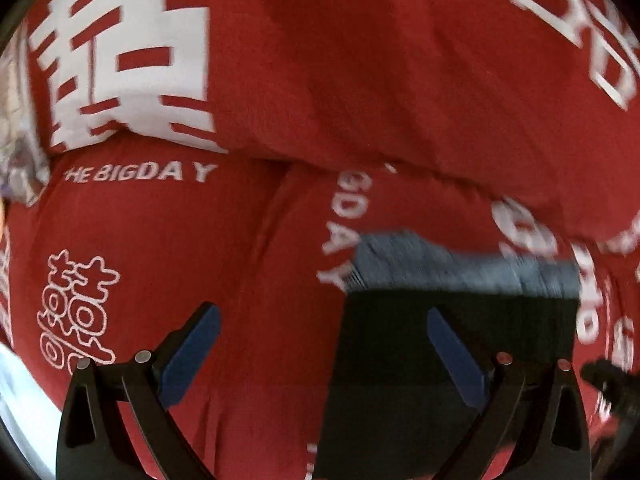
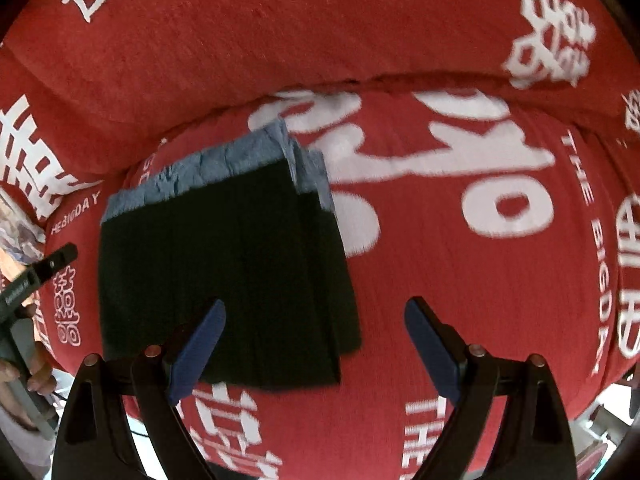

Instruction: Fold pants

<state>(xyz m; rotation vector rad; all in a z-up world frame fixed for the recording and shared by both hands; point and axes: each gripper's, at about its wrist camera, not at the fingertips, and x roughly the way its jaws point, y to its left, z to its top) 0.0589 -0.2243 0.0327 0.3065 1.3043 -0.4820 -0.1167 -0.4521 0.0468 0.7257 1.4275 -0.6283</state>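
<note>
The pants (image 2: 224,264) are dark with a blue-grey waistband and lie folded into a flat rectangle on a red cushion (image 2: 460,280) with white lettering. In the left wrist view the pants (image 1: 452,336) lie at the right. My left gripper (image 1: 324,344) is open and empty, its right finger above the pants' left part. My right gripper (image 2: 316,340) is open and empty, its left finger over the pants' near edge. The left gripper (image 2: 36,280) also shows in the right wrist view, held in a hand at the far left.
A red back cushion (image 2: 240,40) with white characters rises behind the seat. A patterned cloth (image 1: 20,152) lies at the far left. The seat's front edge (image 2: 360,468) is close below my right gripper. Pale floor (image 1: 24,400) shows at the lower left.
</note>
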